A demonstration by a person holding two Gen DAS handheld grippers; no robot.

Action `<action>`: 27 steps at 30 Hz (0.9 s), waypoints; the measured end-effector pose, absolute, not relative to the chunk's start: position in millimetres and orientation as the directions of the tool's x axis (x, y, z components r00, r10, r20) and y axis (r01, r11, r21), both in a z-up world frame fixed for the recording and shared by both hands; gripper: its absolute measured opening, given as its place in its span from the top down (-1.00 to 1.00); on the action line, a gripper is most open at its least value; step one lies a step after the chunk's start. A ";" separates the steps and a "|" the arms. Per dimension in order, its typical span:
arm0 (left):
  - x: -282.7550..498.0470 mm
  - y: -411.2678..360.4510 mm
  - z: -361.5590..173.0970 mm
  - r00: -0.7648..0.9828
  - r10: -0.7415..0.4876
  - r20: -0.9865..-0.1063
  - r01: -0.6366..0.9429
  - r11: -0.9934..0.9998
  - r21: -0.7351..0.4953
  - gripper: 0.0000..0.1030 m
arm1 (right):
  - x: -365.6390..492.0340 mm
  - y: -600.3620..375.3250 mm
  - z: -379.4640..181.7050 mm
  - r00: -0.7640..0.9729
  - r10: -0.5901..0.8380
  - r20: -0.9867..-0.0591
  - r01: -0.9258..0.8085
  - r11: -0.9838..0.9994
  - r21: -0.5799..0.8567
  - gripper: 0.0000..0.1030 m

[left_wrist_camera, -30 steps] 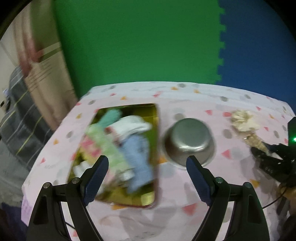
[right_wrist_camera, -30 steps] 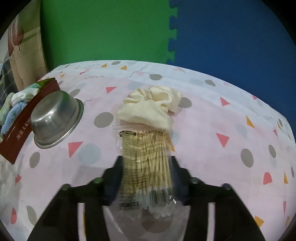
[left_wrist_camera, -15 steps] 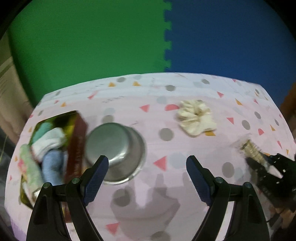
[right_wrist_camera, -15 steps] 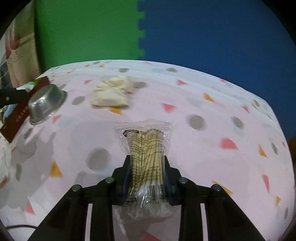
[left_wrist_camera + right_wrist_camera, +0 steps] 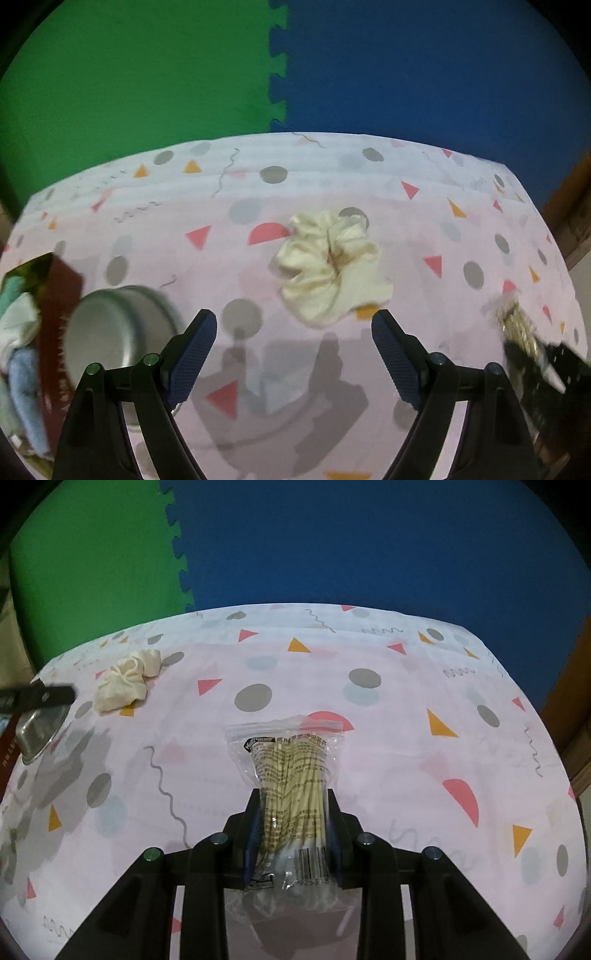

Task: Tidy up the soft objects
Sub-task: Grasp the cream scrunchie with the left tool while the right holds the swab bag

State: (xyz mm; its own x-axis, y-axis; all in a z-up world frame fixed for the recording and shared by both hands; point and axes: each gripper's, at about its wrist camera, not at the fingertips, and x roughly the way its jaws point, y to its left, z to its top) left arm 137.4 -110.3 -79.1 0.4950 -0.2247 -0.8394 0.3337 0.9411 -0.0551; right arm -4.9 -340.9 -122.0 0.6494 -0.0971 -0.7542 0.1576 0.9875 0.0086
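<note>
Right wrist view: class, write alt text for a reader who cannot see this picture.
The right gripper is shut on a clear bag of cotton swabs, held above a table with a pink patterned cloth. Far left on the cloth lie a cream scrunchie and a metal bowl, with green and blue foam mats behind.

Readable print is confined to the clear plastic packet of cotton swabs [image 5: 293,775] seen in the right wrist view. Near its lower end a black barcode stands on a white patch, with the digits "925318" legible beneath the bars; any further digits are hidden. A dark printed strip with pale characters runs across the packet's upper end, too small to read. The dark red box [image 5: 8,749] at the left edge bears faint pale characters on its side, also illegible. The left wrist view shows no legible text.
</note>
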 end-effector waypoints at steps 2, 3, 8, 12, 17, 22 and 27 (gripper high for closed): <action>145.8 -116.1 -84.5 0.485 -0.237 -0.842 0.329 0.941 -0.075 -0.62 | -4.6 -342.9 -121.6 0.651 -0.089 -0.754 0.157 0.987 0.019 0.40; 148.8 -118.4 -86.9 0.480 -0.242 -0.844 0.329 0.941 -0.083 -0.62 | -4.9 -343.7 -121.4 0.651 -0.087 -0.754 0.157 0.987 0.022 0.40; 166.0 -134.8 -100.3 0.456 -0.245 -0.856 0.339 0.937 -0.087 -0.62 | -4.5 -345.1 -122.0 0.650 -0.088 -0.754 0.155 0.988 0.018 0.37; 178.3 -143.4 -110.7 0.428 -0.239 -0.871 0.327 0.940 -0.097 -0.62 | -5.6 -345.7 -121.6 0.651 -0.086 -0.754 0.154 0.988 0.020 0.37; 181.4 -144.4 -114.6 0.441 -0.226 -0.868 0.303 0.949 -0.094 0.10 | -5.6 -344.1 -121.5 0.651 -0.087 -0.754 0.154 0.988 0.019 0.37; 180.2 -143.0 -113.4 0.435 -0.219 -0.873 0.318 0.945 -0.079 0.69 | -5.7 -344.1 -121.2 0.651 -0.087 -0.754 0.154 0.988 0.020 0.37; 172.2 -132.3 -112.2 0.431 -0.217 -0.876 0.302 0.949 -0.086 0.76 | -6.0 -343.9 -121.0 0.650 -0.090 -0.755 0.155 0.988 0.016 0.37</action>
